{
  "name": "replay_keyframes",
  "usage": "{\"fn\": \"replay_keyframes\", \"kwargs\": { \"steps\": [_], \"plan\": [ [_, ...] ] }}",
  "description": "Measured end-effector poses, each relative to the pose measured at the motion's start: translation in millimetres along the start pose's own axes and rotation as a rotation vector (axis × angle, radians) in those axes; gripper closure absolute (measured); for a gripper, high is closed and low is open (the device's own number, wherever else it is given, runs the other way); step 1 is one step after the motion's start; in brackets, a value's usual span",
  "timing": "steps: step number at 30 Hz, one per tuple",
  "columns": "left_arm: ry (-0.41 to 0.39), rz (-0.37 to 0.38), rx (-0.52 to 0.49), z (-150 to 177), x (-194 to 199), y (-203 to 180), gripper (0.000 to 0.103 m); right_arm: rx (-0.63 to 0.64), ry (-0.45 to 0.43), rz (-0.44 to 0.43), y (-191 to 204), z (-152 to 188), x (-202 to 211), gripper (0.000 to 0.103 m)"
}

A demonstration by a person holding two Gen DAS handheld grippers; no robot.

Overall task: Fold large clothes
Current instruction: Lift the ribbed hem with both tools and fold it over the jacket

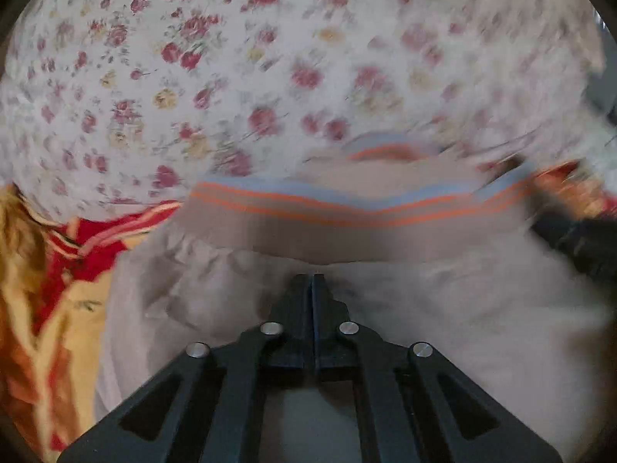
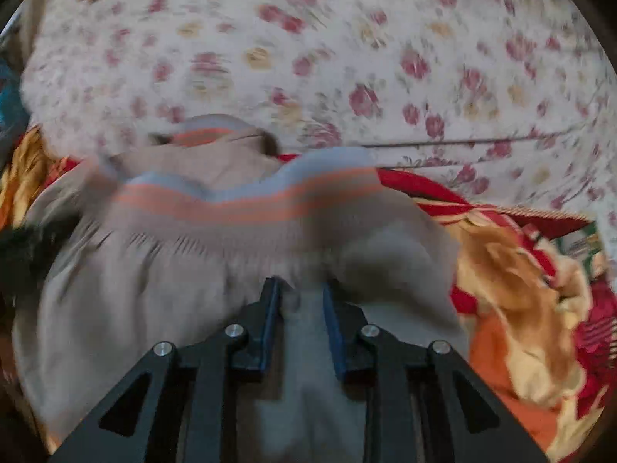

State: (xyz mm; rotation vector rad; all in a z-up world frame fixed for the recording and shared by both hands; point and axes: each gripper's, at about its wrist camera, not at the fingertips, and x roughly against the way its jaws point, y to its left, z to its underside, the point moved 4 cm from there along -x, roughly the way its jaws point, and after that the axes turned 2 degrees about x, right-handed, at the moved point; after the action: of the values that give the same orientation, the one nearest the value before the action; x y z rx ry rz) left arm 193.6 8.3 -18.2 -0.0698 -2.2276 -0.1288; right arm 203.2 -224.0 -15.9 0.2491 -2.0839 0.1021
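Below us, a floral sheet [image 1: 270, 58] and red-orange blanket [image 2: 520, 289] surround beige trousers [image 1: 462, 328], waistband [image 1: 347, 227] running side to side. Our left gripper [image 1: 312, 281] is closed; our right gripper [image 2: 300, 293] pinches trouser fabric.

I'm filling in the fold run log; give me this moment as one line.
garment: grey striped-waistband piece on floral sheet | left hand-held gripper: shut | right hand-held gripper: fabric bunched between fingers | fold: not done

Left gripper [image 1: 312, 277] closed tight — right gripper [image 2: 301, 285] parted.
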Motion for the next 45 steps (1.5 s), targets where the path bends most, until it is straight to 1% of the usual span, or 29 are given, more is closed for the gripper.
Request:
{"fn": "replay_keyframes", "kwargs": {
  "steps": [2,3,5,9,13,15,18,19,21,22,23,24,25,26,27,28,30,32,34,35,37,38,39,40,41,42,43,45],
  "plan": [
    [-0.008,-0.087,0.004,-5,-17,12,0.103,-0.048,0.009,-0.003,-6,-9,-19,0.079],
    [-0.009,-0.102,0.034,-7,-24,19,0.103,-0.065,0.001,-0.012,-8,-13,-26,0.079],
    [0.007,-0.106,0.11,-13,-37,36,0.103,-0.085,-0.034,-0.018,-12,-19,-32,0.079],
    [0.009,-0.098,0.243,-17,-51,65,0.103,-0.116,-0.096,-0.039,-21,-24,-37,0.079],
    [0.007,-0.104,0.351,-10,-49,89,0.103,-0.171,-0.117,-0.093,-34,-21,-34,0.08],
    [-0.015,-0.104,0.389,-7,-42,98,0.103,-0.191,-0.14,-0.124,-39,-20,-23,0.08],
    [-0.064,-0.116,0.404,-7,-23,104,0.103,-0.219,-0.195,-0.154,-42,-16,16,0.08],
    [-0.084,-0.122,0.395,-8,-15,103,0.103,-0.217,-0.204,-0.145,-41,-14,27,0.079],
    [-0.108,-0.128,0.381,-8,-4,104,0.103,-0.204,-0.216,-0.094,-30,-6,53,0.077],
    [-0.11,-0.139,0.376,-7,-1,106,0.103,-0.188,-0.223,-0.068,-23,2,64,0.074],
    [-0.093,-0.161,0.372,-4,-3,108,0.102,-0.159,-0.224,-0.044,-16,11,71,0.071],
    [-0.059,-0.184,0.371,1,-9,112,0.102,-0.137,-0.217,-0.017,-12,18,73,0.066],
    [-0.015,-0.202,0.376,9,-19,116,0.102,-0.106,-0.185,0.025,-8,22,65,0.062],
    [0.021,-0.198,0.388,14,-27,117,0.102,-0.083,-0.134,0.074,-8,27,52,0.061],
    [0.051,-0.173,0.42,18,-36,128,0.102,-0.077,-0.105,0.099,-8,30,40,0.06],
    [0.055,-0.129,0.476,21,-39,138,0.102,-0.083,-0.094,0.096,-14,33,28,0.058],
    [0.05,-0.123,0.516,24,-39,145,0.1,-0.097,-0.137,0.071,-27,34,25,0.054],
    [0.045,-0.114,0.522,24,-38,148,0.1,-0.108,-0.155,0.064,-28,35,31,0.054],
    [0.028,-0.143,0.518,23,-32,150,0.097,-0.115,-0.19,0.068,-23,34,46,0.055],
    [0.017,-0.152,0.518,23,-27,151,0.097,-0.106,-0.229,0.058,-17,34,61,0.055],
    [-0.026,-0.175,0.512,20,-8,145,0.097,-0.075,-0.304,0.02,0,34,85,0.053],
    [-0.047,-0.177,0.515,19,1,143,0.097,-0.056,-0.325,0.0,9,35,92,0.052],
    [-0.086,-0.16,0.527,16,15,140,0.097,-0.031,-0.336,-0.015,19,37,98,0.05],
    [-0.128,-0.126,0.531,12,30,135,0.097,-0.005,-0.333,-0.019,29,39,100,0.048],
    [-0.161,-0.087,0.522,10,42,126,0.097,0.012,-0.326,-0.015,35,41,100,0.048],
    [-0.195,-0.026,0.493,5,52,115,0.097,0.03,-0.322,-0.008,42,44,99,0.048],
    [-0.21,0.033,0.446,2,56,99,0.097,0.054,-0.324,-0.004,47,45,95,0.048],
    [-0.199,0.106,0.352,-1,54,70,0.097,0.081,-0.316,0.016,52,45,86,0.048]
  ]
}}
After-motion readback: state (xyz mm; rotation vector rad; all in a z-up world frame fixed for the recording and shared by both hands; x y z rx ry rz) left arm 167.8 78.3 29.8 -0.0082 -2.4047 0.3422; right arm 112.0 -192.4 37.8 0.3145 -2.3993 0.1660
